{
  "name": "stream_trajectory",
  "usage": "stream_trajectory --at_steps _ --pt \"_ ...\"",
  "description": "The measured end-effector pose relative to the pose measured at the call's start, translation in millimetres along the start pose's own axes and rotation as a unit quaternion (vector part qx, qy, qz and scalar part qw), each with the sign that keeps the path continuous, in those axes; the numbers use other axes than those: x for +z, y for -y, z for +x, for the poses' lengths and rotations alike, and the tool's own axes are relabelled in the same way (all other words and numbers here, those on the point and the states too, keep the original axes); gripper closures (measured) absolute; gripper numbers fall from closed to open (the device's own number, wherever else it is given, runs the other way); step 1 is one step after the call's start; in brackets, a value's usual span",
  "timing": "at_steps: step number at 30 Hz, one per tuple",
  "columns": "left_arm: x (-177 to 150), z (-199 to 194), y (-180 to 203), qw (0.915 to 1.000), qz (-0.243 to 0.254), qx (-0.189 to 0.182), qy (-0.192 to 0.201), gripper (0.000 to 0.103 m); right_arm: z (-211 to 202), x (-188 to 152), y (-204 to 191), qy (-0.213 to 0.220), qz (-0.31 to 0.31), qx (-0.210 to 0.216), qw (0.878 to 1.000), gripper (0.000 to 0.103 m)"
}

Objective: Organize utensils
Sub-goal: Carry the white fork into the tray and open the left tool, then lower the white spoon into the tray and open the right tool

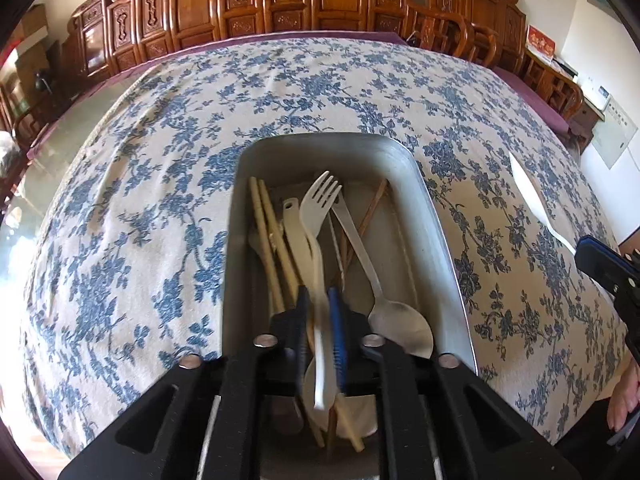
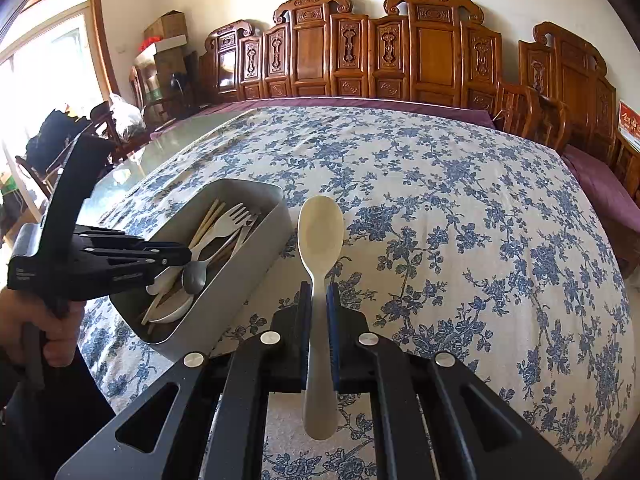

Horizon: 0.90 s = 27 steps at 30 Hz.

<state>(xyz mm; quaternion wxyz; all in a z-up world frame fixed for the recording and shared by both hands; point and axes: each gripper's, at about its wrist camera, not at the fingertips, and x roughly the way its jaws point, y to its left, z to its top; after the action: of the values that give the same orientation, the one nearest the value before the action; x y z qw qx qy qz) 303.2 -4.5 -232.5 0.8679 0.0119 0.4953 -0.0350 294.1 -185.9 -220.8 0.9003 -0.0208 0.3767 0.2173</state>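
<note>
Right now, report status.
Left gripper open around white fork over tray. Right gripper shut on cream spoon. Nothing blocking.

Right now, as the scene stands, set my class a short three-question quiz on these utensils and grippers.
1. True or false: the right gripper is shut on a cream spoon.
2. The grey tray rests on: A bare wood; B a floral tablecloth; C a chair seat.
3. Fill in: the metal spoon lies ___ the tray.

Key: 1 true; 2 B; 3 inside.
</note>
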Motion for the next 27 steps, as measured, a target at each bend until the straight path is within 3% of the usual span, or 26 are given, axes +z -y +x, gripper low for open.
stream_trajectory --at_steps 5,17,27 --pt "-9.7 -20.4 -3.5 0.9998 0.012 0.008 0.017 0.086 0.6 -1.0 -6.3 -0.004 0.000 0.002 1.000 0.094" --pt "-24.7 -70.5 -25.3 0.9986 -0.002 -0.014 0.051 0.084 -12.4 12.8 -44.5 0.006 -0.013 0.013 1.000 0.094" --pt "-26.6 -93.4 -46.0 0.9975 -0.008 -0.017 0.068 0.083 2.4 29.5 -88.4 -0.007 -0.027 0.033 0.999 0.094"
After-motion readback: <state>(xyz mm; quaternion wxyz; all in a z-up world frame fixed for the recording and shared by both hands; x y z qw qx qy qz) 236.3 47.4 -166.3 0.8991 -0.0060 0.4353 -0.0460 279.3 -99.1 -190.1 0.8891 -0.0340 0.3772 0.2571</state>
